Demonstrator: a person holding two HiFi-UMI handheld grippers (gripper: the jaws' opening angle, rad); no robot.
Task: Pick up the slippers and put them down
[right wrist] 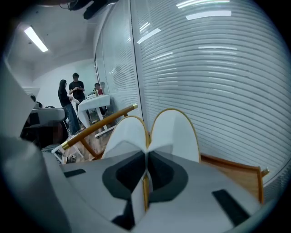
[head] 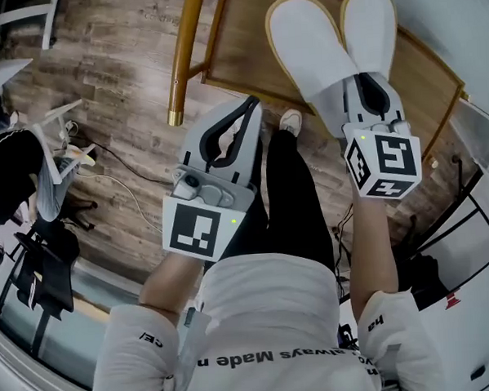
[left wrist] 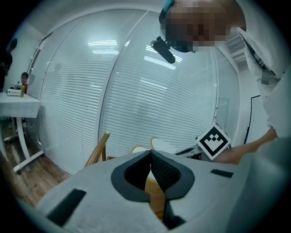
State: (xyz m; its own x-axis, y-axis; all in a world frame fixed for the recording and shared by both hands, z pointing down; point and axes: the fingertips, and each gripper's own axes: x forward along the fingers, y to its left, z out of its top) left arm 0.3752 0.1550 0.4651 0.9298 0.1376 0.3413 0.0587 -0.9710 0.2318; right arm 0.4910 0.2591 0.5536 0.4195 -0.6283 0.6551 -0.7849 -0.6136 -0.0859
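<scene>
A pair of white slippers with tan rims (head: pixel 306 40) hangs sole to sole above a wooden stand (head: pixel 244 35). My right gripper (head: pixel 359 82) is shut on their heel ends. In the right gripper view both slippers (right wrist: pixel 175 129) stick up side by side beyond the closed jaws of the right gripper (right wrist: pixel 146 154), their edges pinched between the pads. My left gripper (head: pixel 250 108) hovers to the left over the floor, shut, with nothing in it. In the left gripper view the left gripper (left wrist: pixel 150 154) has its tips touching, and the slippers (left wrist: pixel 161 144) show beyond it.
The stand has a raised wooden frame and a gold-tipped leg (head: pixel 184 55). The person's black trouser leg and white shoe (head: pixel 290 121) are below between the grippers. Cables (head: pixel 120 168) and a black chair (head: pixel 14 174) lie left. A blind-covered glass wall (right wrist: pixel 218 68) stands behind; people (right wrist: pixel 68 98) stand far off.
</scene>
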